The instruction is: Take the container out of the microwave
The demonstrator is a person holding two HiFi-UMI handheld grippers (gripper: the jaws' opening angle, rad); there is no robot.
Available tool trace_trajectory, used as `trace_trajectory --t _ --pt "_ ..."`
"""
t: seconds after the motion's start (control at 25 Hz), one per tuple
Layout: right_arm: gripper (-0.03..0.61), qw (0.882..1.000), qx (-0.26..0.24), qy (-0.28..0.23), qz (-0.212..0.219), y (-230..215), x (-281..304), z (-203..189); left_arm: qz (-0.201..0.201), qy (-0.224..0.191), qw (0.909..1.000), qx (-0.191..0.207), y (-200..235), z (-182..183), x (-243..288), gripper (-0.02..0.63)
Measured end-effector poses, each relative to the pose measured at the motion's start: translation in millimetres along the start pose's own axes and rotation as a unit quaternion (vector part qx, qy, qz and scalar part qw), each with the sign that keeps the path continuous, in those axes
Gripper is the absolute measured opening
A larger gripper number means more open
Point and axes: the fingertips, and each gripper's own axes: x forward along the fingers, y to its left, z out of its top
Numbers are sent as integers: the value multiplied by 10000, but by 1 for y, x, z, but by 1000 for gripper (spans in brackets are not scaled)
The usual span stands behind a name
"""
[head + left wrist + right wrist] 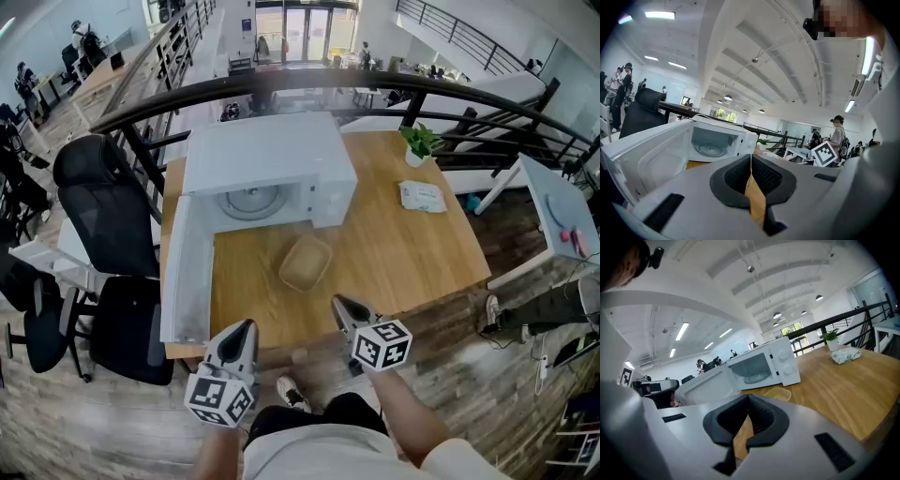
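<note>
No readable text, label, brand or number on anything in view.

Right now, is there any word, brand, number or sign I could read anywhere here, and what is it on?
No word or number reads clearly.
Left marker cube and right marker cube: black-and-white square patterns, no letters.
White packet: print too small to read.
Microwave: no legible label.

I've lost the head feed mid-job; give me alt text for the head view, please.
The container sits on the wooden table in front of the white microwave, whose door stands open to the left, turntable bare. The left gripper and right gripper are at the table's near edge, both shut and empty. A potted plant stands farther right.
</note>
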Motion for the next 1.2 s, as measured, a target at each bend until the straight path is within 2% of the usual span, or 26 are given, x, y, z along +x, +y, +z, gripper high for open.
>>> trace_trajectory --t 0.28,0.48,0.92,1.08,1.2 --pt "21 9933 -851 -772 143 27 -70 52 238 -220 9990 299 -39 12 -21 35" --pt "21 9875 -1146 -1073 139 28 -134 71 365 -333 9978 451 -88 13 -43 35" --pt "21 9838 -1151 -1350 261 32 -248 58 662 -590 9934 729 -178 -2 -110 35" --pt "21 9817 -1241 -1398 370 46 -283 50 708 -726 9931 589 -202 -6 -140 35" --pt "21 9803 -1263 -1452 435 55 -302 47 769 -776 9919 645 -215 -7 -159 35"
